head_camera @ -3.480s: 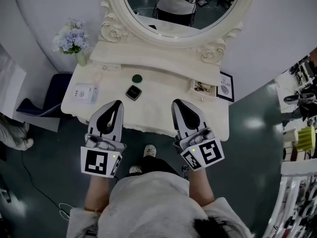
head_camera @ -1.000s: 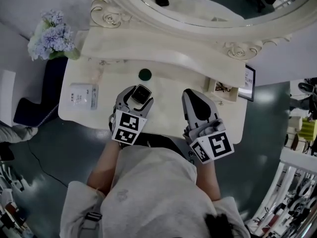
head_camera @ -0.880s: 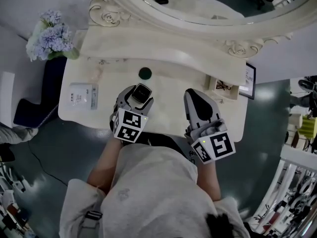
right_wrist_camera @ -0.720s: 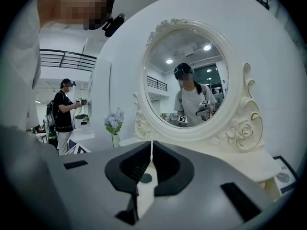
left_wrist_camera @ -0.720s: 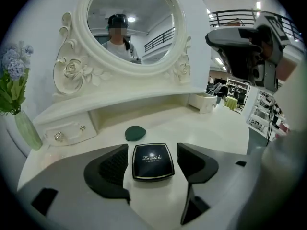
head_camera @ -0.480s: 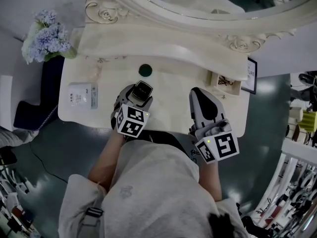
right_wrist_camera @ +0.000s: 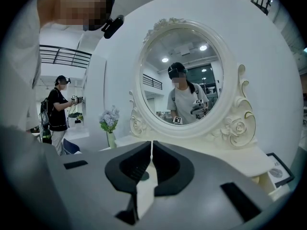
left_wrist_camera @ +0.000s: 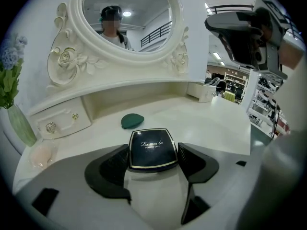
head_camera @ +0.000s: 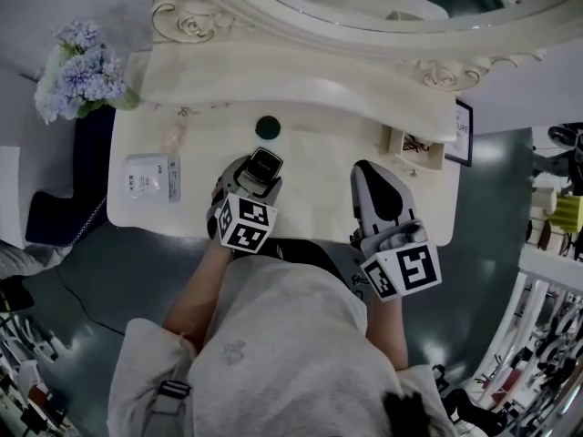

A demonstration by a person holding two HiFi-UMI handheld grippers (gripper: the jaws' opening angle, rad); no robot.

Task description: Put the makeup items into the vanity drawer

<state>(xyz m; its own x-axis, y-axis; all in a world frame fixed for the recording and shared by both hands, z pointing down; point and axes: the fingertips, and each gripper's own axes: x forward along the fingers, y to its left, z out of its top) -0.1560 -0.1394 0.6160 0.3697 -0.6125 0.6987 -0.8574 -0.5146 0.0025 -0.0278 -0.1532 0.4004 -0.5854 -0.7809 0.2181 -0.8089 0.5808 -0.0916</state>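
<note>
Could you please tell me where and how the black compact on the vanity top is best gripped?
Grip the compact by its two straight side edges, coming low from the front edge of the vanity top: it lies flat and thin. The jaws of the left gripper, which have just been opening, flank it without pressing.

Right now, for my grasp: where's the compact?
In the left gripper view, the black compact lies on the vanity top between the left gripper's jaws, which have just been opening.
</note>
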